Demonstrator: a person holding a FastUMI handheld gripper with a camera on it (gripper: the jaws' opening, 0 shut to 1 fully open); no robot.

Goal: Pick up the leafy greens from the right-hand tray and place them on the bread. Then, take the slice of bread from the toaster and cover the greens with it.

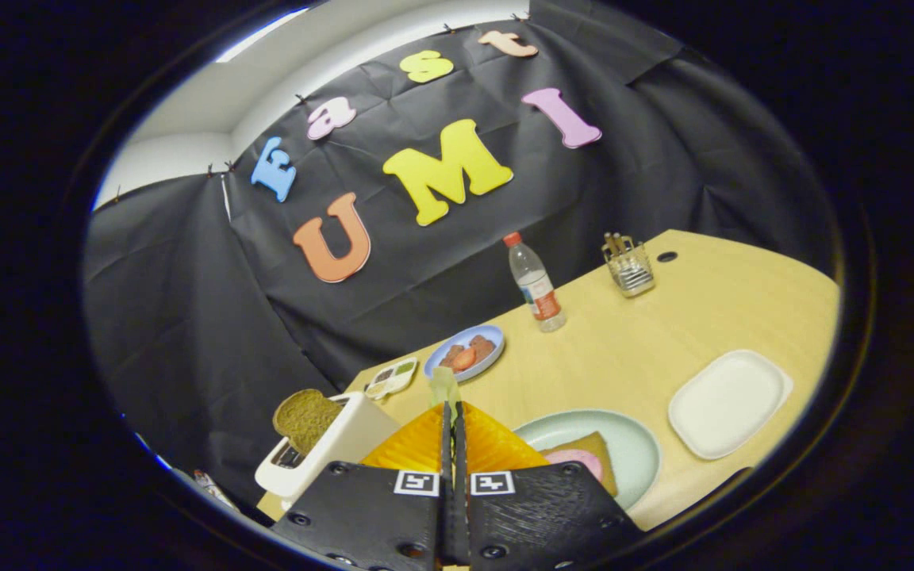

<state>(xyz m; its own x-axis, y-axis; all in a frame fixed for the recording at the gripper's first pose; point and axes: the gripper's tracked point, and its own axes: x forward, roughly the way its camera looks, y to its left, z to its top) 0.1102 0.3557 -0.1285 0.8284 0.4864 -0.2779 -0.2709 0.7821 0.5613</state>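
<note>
A: How was the claw (453, 420) set?

B: Its fingers were pressed almost together, and a pale green scrap (444, 386) stuck out past their tips. I took that for the leafy greens, pinched between both fingers, though it was small and hard to be sure of.

A: So which step was in hand?

B: The first one, by my reading: carrying the greens across. The white tray (729, 403) lay bare, well off to the far side of the green plate (638, 456).

A: And the bread?

B: One slice (596, 454) lay on the green plate with a pink round (576, 460) on it, partly hidden behind the claw body. The plate sat just beside and below the fingers. The second slice (304, 418) stood up out of the toaster (338, 444), on the other side of the plate from the tray.

A: Anything else about?

B: Beyond the plate, a blue dish (465, 352) with food, a small tray (392, 377), a bottle (535, 283) and a holder (629, 266).

A: What did the next move call for?

B: Swinging toward the plate, lowering over the slice, then opening, I'd judge.
</note>
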